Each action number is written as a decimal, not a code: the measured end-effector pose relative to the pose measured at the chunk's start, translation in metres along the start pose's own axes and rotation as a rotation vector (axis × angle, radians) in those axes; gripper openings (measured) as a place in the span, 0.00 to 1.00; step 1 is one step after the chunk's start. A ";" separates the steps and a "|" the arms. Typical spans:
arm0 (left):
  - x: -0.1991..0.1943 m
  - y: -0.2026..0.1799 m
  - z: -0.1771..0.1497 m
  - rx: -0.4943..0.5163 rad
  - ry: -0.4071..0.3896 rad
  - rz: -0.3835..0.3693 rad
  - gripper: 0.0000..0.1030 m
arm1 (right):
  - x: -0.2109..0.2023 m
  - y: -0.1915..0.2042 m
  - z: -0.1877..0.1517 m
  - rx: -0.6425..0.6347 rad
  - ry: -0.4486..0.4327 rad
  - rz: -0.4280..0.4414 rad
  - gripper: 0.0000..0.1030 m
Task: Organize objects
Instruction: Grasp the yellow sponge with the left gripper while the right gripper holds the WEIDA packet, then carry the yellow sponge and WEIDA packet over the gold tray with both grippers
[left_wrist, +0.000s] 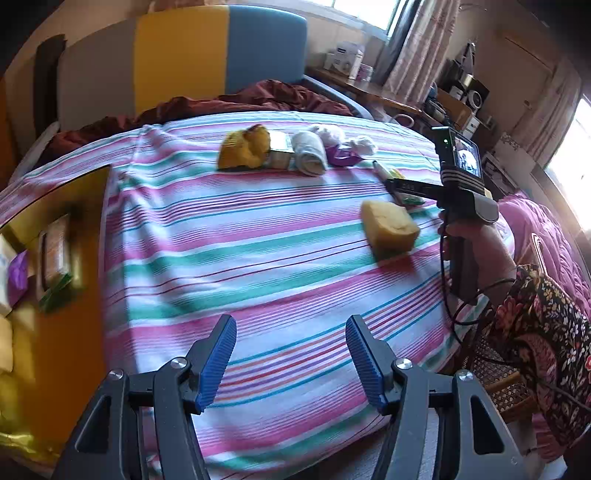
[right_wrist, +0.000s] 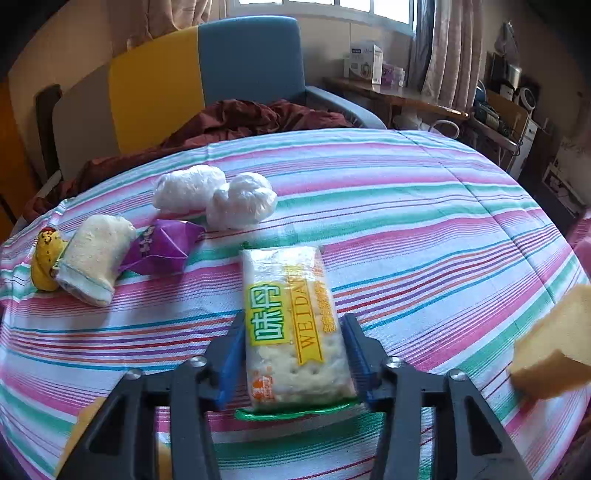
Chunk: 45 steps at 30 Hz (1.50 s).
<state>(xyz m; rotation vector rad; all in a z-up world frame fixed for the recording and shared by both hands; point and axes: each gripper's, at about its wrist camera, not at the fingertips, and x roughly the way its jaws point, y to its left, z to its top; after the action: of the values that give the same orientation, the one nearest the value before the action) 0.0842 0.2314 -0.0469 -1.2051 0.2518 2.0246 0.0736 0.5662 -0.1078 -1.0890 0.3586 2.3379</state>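
Note:
My right gripper (right_wrist: 293, 323) is shut on a cracker packet (right_wrist: 291, 325) with a yellow-green label, held over the striped bedsheet (right_wrist: 424, 229). The right gripper also shows from outside in the left wrist view (left_wrist: 397, 184). My left gripper (left_wrist: 291, 332) is open and empty above the sheet. A yellow sponge (left_wrist: 389, 229) lies ahead of it to the right; it also shows at the right edge of the right wrist view (right_wrist: 554, 343). Beyond lie a rolled towel (right_wrist: 96, 254), a purple wrapper (right_wrist: 162, 247), two white plastic-wrapped bundles (right_wrist: 214, 195) and a yellow plush toy (right_wrist: 46, 262).
An orange-yellow box (left_wrist: 55, 258) holding several packets stands at the left edge of the bed. A dark red blanket (left_wrist: 229, 103) is bunched at the far end against a yellow and blue headboard (left_wrist: 221, 48). A cluttered desk (left_wrist: 369, 88) stands at the right.

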 end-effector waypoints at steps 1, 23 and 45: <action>0.003 -0.003 0.002 0.002 0.004 -0.007 0.61 | -0.001 -0.001 -0.002 0.005 0.000 0.002 0.49; 0.109 -0.093 0.084 0.059 0.101 -0.194 0.67 | -0.036 -0.027 -0.043 0.167 -0.088 -0.180 0.49; 0.128 -0.097 0.059 0.203 -0.084 -0.136 0.56 | -0.036 -0.028 -0.045 0.170 -0.102 -0.181 0.49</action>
<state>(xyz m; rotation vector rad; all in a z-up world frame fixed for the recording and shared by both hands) 0.0769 0.3938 -0.1006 -0.9833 0.3172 1.8780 0.1368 0.5570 -0.1091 -0.8795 0.3955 2.1503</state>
